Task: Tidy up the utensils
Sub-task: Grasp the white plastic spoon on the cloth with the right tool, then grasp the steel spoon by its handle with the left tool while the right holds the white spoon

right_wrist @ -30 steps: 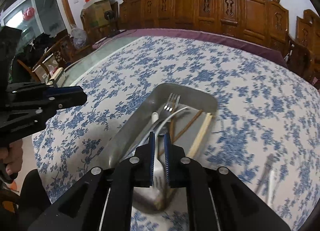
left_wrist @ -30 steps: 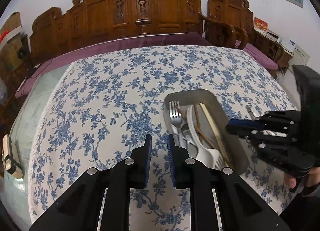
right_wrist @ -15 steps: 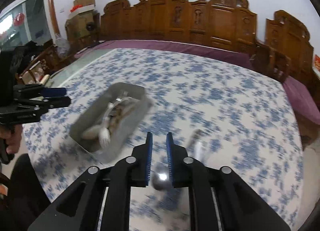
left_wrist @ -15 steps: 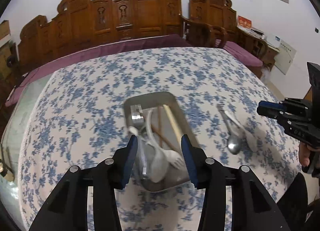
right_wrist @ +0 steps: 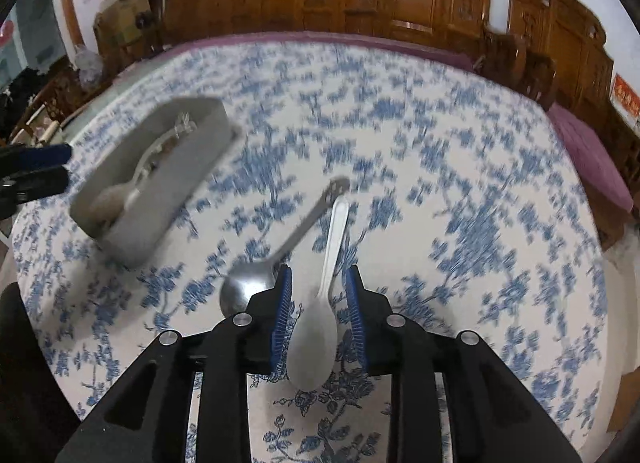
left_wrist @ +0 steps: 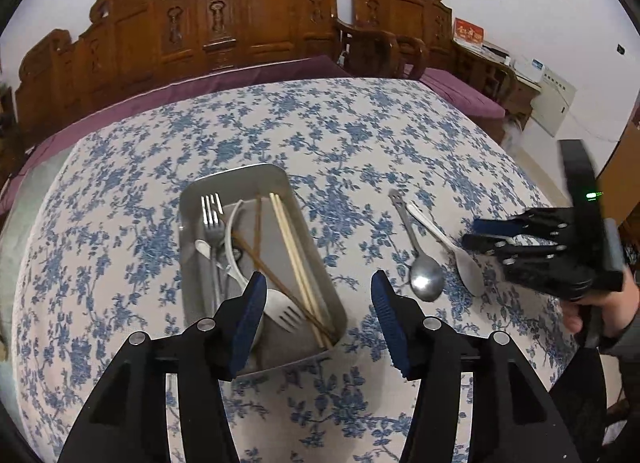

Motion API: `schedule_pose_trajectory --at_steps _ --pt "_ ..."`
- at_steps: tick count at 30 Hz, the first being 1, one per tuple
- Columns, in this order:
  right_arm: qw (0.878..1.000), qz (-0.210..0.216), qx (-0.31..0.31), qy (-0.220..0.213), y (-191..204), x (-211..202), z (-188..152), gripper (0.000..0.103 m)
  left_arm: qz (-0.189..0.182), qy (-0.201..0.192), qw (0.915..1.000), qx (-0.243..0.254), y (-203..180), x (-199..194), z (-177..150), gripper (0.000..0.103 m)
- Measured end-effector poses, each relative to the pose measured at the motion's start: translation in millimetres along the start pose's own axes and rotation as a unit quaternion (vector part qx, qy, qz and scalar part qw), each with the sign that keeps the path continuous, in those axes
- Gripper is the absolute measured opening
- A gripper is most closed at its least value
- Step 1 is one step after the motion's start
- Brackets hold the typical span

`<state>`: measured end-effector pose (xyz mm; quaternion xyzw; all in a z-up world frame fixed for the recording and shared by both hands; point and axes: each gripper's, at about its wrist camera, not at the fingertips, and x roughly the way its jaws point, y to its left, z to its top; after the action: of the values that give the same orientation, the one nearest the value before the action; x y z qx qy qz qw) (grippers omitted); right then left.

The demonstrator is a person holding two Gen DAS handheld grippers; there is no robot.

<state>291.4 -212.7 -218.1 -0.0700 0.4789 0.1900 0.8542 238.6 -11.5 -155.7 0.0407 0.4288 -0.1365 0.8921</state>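
Observation:
A grey metal tray (left_wrist: 236,175) on the flowered tablecloth holds forks (left_wrist: 212,219), chopsticks (left_wrist: 292,251) and a white spork. To its right lie a metal spoon (left_wrist: 424,283) and a white spoon (left_wrist: 464,271). My left gripper (left_wrist: 316,283) hangs over the tray's near right end; its jaws are opening with nothing held. My right gripper (right_wrist: 319,275) is low over the white spoon (right_wrist: 312,343). Its jaws are opening and straddle the spoon's neck without pressing on it. The metal spoon (right_wrist: 248,287) lies just left of it. The tray (right_wrist: 132,239) is blurred there.
Carved wooden chairs and a purple-cushioned bench line the table's far side. A person's hand (left_wrist: 592,303) holds the right gripper (left_wrist: 470,233) at the table's right edge. The left gripper (right_wrist: 66,166) shows at the far left of the right wrist view. Boxes stand at the back left.
Both grippers went from shut to open. The right one swung from above the tray over to the two spoons and sank. The left one shifted right, bringing the tray between its fingers.

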Motion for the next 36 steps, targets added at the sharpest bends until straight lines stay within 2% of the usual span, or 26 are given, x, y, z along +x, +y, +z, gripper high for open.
schedule_pose_trajectory --at_steps 8,15,17,21,31,36 --pt "0.998 -0.014 0.011 0.056 -3 37 6 0.030 -0.007 0.005 0.9999 0.009 -19 6 -1 0.052" --pt "0.997 -0.026 -0.008 0.074 -6 37 1 0.028 -0.012 0.016 0.9996 0.022 -43 18 1 0.052" --pt "0.997 -0.034 -0.005 0.074 -11 35 -1 0.016 -0.013 0.019 0.9993 0.028 -52 22 1 0.052" --pt "0.997 -0.033 0.008 0.065 -23 27 -7 0.008 -0.013 0.026 0.9987 0.041 -66 29 2 0.052" --pt "0.999 -0.007 0.035 0.026 -45 -10 -31 0.008 -0.010 0.045 0.9974 0.056 -89 60 7 0.052" --pt "0.999 -0.004 0.039 0.020 -53 -15 -41 0.008 -0.007 0.059 0.9962 0.064 -100 81 10 0.052"
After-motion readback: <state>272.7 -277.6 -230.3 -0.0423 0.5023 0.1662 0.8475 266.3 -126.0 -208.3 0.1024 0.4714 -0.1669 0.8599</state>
